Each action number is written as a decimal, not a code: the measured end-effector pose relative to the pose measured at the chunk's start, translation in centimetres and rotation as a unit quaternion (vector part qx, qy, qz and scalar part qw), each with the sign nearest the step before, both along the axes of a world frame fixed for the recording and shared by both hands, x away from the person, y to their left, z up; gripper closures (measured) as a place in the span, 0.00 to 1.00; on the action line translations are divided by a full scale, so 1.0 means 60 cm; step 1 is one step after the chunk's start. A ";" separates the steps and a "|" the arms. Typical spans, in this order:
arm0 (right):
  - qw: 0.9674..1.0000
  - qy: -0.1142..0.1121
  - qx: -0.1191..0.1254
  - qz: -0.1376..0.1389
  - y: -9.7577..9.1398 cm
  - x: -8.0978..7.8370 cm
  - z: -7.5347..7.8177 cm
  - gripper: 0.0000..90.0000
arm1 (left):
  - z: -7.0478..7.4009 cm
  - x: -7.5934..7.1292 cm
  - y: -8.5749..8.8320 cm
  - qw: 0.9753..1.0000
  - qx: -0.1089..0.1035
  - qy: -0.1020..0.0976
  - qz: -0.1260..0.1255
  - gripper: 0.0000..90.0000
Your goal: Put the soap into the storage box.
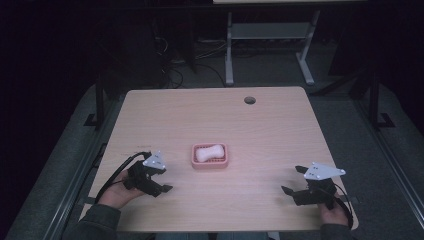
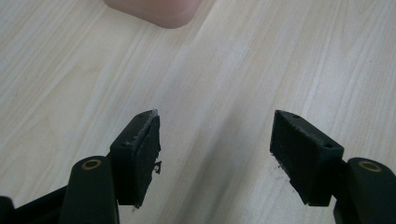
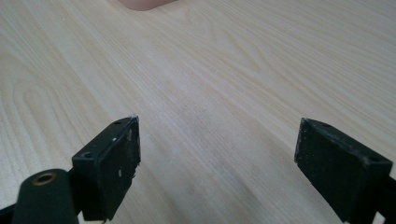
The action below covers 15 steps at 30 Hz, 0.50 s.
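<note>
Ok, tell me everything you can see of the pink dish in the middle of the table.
The dish is a small pink tray, rectangular with rounded corners and a raised rim, plastic by its look. It sits flat near the middle of the wooden table, long side across the high view. A white, bone-shaped bar lies inside it lengthwise. Neither tool touches it: the left tool and the right tool stand apart from it, one on each side.

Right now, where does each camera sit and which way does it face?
High view: above the person's side, looking forward and down on the table; both hands, left gripper and right gripper show.
Left gripper view: rides that gripper, facing the pink dish; open jaws.
Right gripper view: low over the wood, open jaws.
All three share the dish.
</note>
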State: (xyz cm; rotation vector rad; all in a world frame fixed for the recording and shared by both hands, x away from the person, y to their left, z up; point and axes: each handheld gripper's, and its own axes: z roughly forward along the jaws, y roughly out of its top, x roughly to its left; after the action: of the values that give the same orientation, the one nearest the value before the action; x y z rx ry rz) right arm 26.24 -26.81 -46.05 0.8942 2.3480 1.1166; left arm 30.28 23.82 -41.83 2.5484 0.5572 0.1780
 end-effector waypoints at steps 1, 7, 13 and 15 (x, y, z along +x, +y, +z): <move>1.000 0.000 0.000 0.000 0.000 0.000 0.000 0.15 | 0.000 0.000 0.000 1.000 0.000 0.000 0.000 0.36; 1.000 0.002 -0.003 0.001 0.001 0.000 -0.001 0.15 | -0.007 -0.010 0.009 1.000 0.002 -0.001 0.002 0.35; 1.000 0.003 -0.001 0.001 0.001 -0.001 -0.001 0.15 | -0.014 -0.033 0.019 1.000 -0.005 -0.018 0.008 0.35; 1.000 0.001 -0.002 0.003 0.002 0.000 -0.001 0.15 | -0.014 -0.037 0.018 1.000 -0.004 -0.020 0.008 0.35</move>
State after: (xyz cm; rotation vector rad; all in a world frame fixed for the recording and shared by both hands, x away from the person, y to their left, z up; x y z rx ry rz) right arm 26.24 -26.70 -46.09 0.8877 2.3554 1.1146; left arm 28.08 24.90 -42.67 2.5279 0.5619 0.2323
